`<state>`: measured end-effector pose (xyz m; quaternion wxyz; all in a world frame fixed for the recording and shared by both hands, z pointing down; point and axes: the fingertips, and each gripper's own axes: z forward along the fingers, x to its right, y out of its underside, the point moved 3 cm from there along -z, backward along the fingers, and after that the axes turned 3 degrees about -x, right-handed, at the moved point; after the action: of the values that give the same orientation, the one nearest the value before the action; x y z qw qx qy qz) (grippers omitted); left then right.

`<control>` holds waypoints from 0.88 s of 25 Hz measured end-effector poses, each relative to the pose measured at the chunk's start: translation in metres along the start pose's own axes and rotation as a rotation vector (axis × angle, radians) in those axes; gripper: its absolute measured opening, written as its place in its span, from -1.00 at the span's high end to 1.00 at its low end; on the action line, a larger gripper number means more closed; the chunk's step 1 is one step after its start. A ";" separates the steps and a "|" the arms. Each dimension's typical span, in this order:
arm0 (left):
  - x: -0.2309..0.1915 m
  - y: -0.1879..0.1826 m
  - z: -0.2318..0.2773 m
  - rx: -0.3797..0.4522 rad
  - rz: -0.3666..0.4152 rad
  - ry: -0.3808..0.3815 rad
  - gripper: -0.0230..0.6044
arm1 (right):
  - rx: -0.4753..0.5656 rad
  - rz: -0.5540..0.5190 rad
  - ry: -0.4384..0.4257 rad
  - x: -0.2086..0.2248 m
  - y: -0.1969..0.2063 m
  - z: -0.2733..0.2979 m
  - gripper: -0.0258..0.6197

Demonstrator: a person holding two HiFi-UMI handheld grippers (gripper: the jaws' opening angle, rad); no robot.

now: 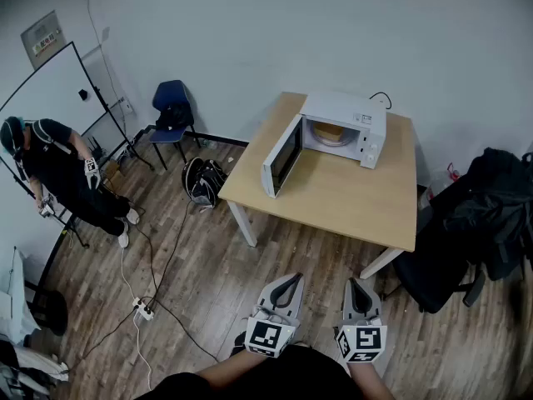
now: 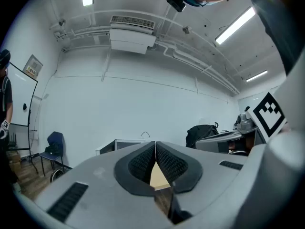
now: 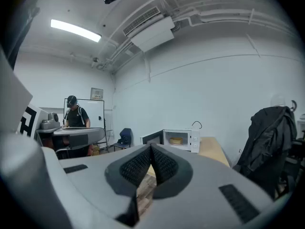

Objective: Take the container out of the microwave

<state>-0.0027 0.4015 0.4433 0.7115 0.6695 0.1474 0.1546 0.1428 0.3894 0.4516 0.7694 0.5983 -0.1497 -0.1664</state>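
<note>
The fingers [image 2: 139, 164] of your left gripper [image 1: 291, 278] are clenched, tips pressed together with nothing between them. Your right gripper [image 1: 353, 283] is the same: its dark ribbed pads [image 3: 134, 168] meet at the tips and grasp nothing. You hold both grippers side by side close to your body, over the wooden floor [image 1: 208, 282] and well apart from the table [image 1: 333, 198].

The container [image 1: 330, 132], a shallow yellowish bowl, sits inside the microwave [image 1: 354, 107], at about 12 o'clock from your grippers. The microwave is white and stands on the far part of the light wooden table, near the wall. Its door [image 1: 281, 157] is swung wide open toward 9 o'clock, so the inside is clear to see.

At 10 o'clock from your grippers a black bag [image 1: 202, 182] lies on the floor beside the table leg, with a blue chair [image 1: 172, 107] against the wall past it. Farther round toward 9 o'clock a person [image 1: 62, 173] in dark clothes stands by a whiteboard [image 1: 46, 90]. At 2 o'clock a black jacket [image 1: 491, 207] hangs over a chair beside the table.
</note>
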 end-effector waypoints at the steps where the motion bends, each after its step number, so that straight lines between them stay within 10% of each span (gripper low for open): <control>1: 0.001 0.001 0.000 0.002 -0.003 -0.002 0.88 | 0.001 0.004 0.003 0.003 0.002 0.000 0.74; 22: -0.085 0.037 0.103 -0.025 -0.028 0.030 0.88 | -0.036 -0.026 0.034 0.031 0.009 0.103 0.74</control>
<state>-0.0377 0.2744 0.4869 0.7196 0.6560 0.1653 0.1567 0.1270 0.2882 0.4856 0.7801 0.5891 -0.1257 -0.1691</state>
